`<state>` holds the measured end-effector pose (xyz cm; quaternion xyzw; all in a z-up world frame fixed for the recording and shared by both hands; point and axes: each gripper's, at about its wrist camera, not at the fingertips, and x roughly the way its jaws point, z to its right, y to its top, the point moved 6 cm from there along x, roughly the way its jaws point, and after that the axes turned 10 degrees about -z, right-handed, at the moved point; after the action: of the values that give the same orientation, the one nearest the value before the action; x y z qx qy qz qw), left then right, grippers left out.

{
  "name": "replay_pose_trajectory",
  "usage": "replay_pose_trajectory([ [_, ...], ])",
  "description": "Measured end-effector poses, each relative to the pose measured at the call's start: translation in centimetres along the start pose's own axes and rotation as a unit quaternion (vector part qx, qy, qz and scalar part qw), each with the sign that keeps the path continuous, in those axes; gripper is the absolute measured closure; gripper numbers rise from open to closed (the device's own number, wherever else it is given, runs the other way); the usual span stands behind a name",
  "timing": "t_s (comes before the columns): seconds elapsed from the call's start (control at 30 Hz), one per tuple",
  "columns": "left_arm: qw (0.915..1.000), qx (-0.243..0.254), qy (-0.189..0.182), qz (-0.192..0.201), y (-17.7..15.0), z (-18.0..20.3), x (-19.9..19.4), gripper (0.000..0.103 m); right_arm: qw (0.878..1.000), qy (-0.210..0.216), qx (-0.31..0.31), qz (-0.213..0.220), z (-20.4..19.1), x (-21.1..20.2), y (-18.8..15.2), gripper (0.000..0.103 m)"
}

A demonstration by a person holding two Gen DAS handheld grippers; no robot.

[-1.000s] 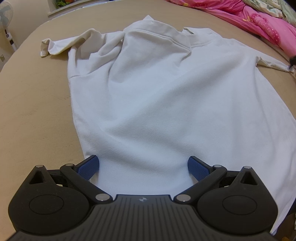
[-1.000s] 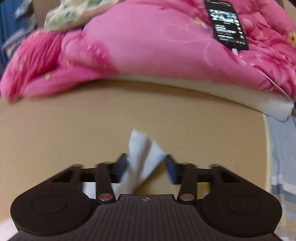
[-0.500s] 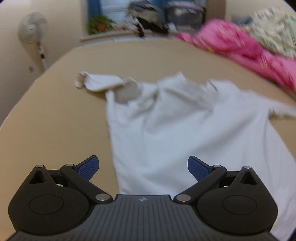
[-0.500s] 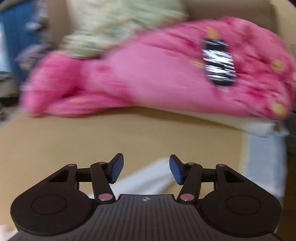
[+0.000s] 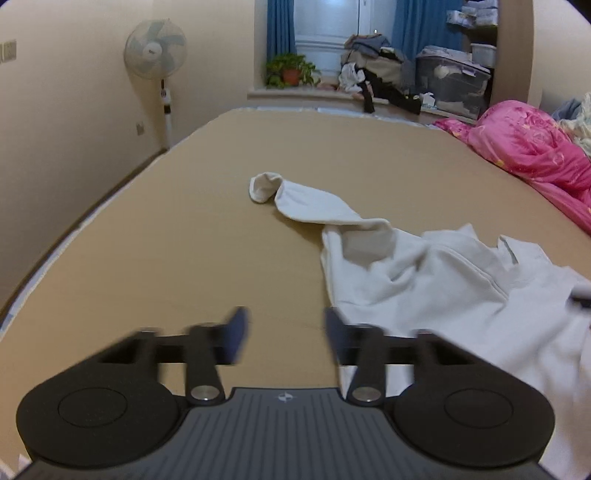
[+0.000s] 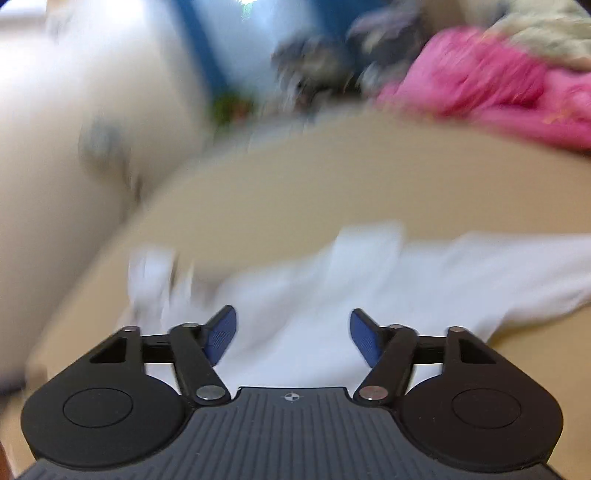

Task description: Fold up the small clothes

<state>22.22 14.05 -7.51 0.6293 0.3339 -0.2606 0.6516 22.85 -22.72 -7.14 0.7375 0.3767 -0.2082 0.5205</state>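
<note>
White shirt (image 5: pixel 436 291) on tan bed (image 5: pixel 207 236); pink floral quilt (image 5: pixel 532 155); blue curtains (image 5: pixel 280 33).

I see a standing fan (image 5: pixel 156 50) far left, a potted plant (image 5: pixel 290 70) on the sill, a pink quilt (image 5: pixel 532 147) right.

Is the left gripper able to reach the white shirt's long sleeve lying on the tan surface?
Probably yes. The sleeve lies flat ahead of the left gripper, with only bare tan surface between. Its fingers are closing with nothing between them, so they must reopen.
</note>
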Motion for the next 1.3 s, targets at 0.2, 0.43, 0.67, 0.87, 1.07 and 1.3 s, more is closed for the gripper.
replay_pose_trajectory([
  [0.2,0.9989,-0.035,0.019,-0.024,7.5,-3.0,6.3,0.076,0.992,-0.007,-0.095,-0.088,-2.5,7.3,-2.1,0.09],
  [0.43,0.9957,-0.055,0.05,-0.054,15.6,-6.1,17.5,0.074,0.981,-0.024,-0.136,-0.134,-4.0,8.9,-3.0,0.079],
  [0.67,0.9958,-0.051,0.058,-0.049,18.8,-7.3,25.9,0.022,0.983,-0.006,-0.115,-0.144,-3.0,8.6,-3.7,0.079],
  [0.87,0.9969,-0.003,0.073,-0.031,20.4,-4.9,29.4,0.093,0.983,0.003,-0.118,-0.144,-3.1,9.2,-3.5,0.078],
  [1.07,0.9951,0.002,0.097,0.019,23.1,-8.7,21.5,0.099,0.982,0.006,-0.123,-0.144,-3.2,9.2,-3.5,0.078],
  [1.3,0.9828,0.021,0.183,0.013,24.7,-18.1,5.3,0.099,0.983,0.001,-0.115,-0.146,-3.3,9.1,-3.5,0.078],
])
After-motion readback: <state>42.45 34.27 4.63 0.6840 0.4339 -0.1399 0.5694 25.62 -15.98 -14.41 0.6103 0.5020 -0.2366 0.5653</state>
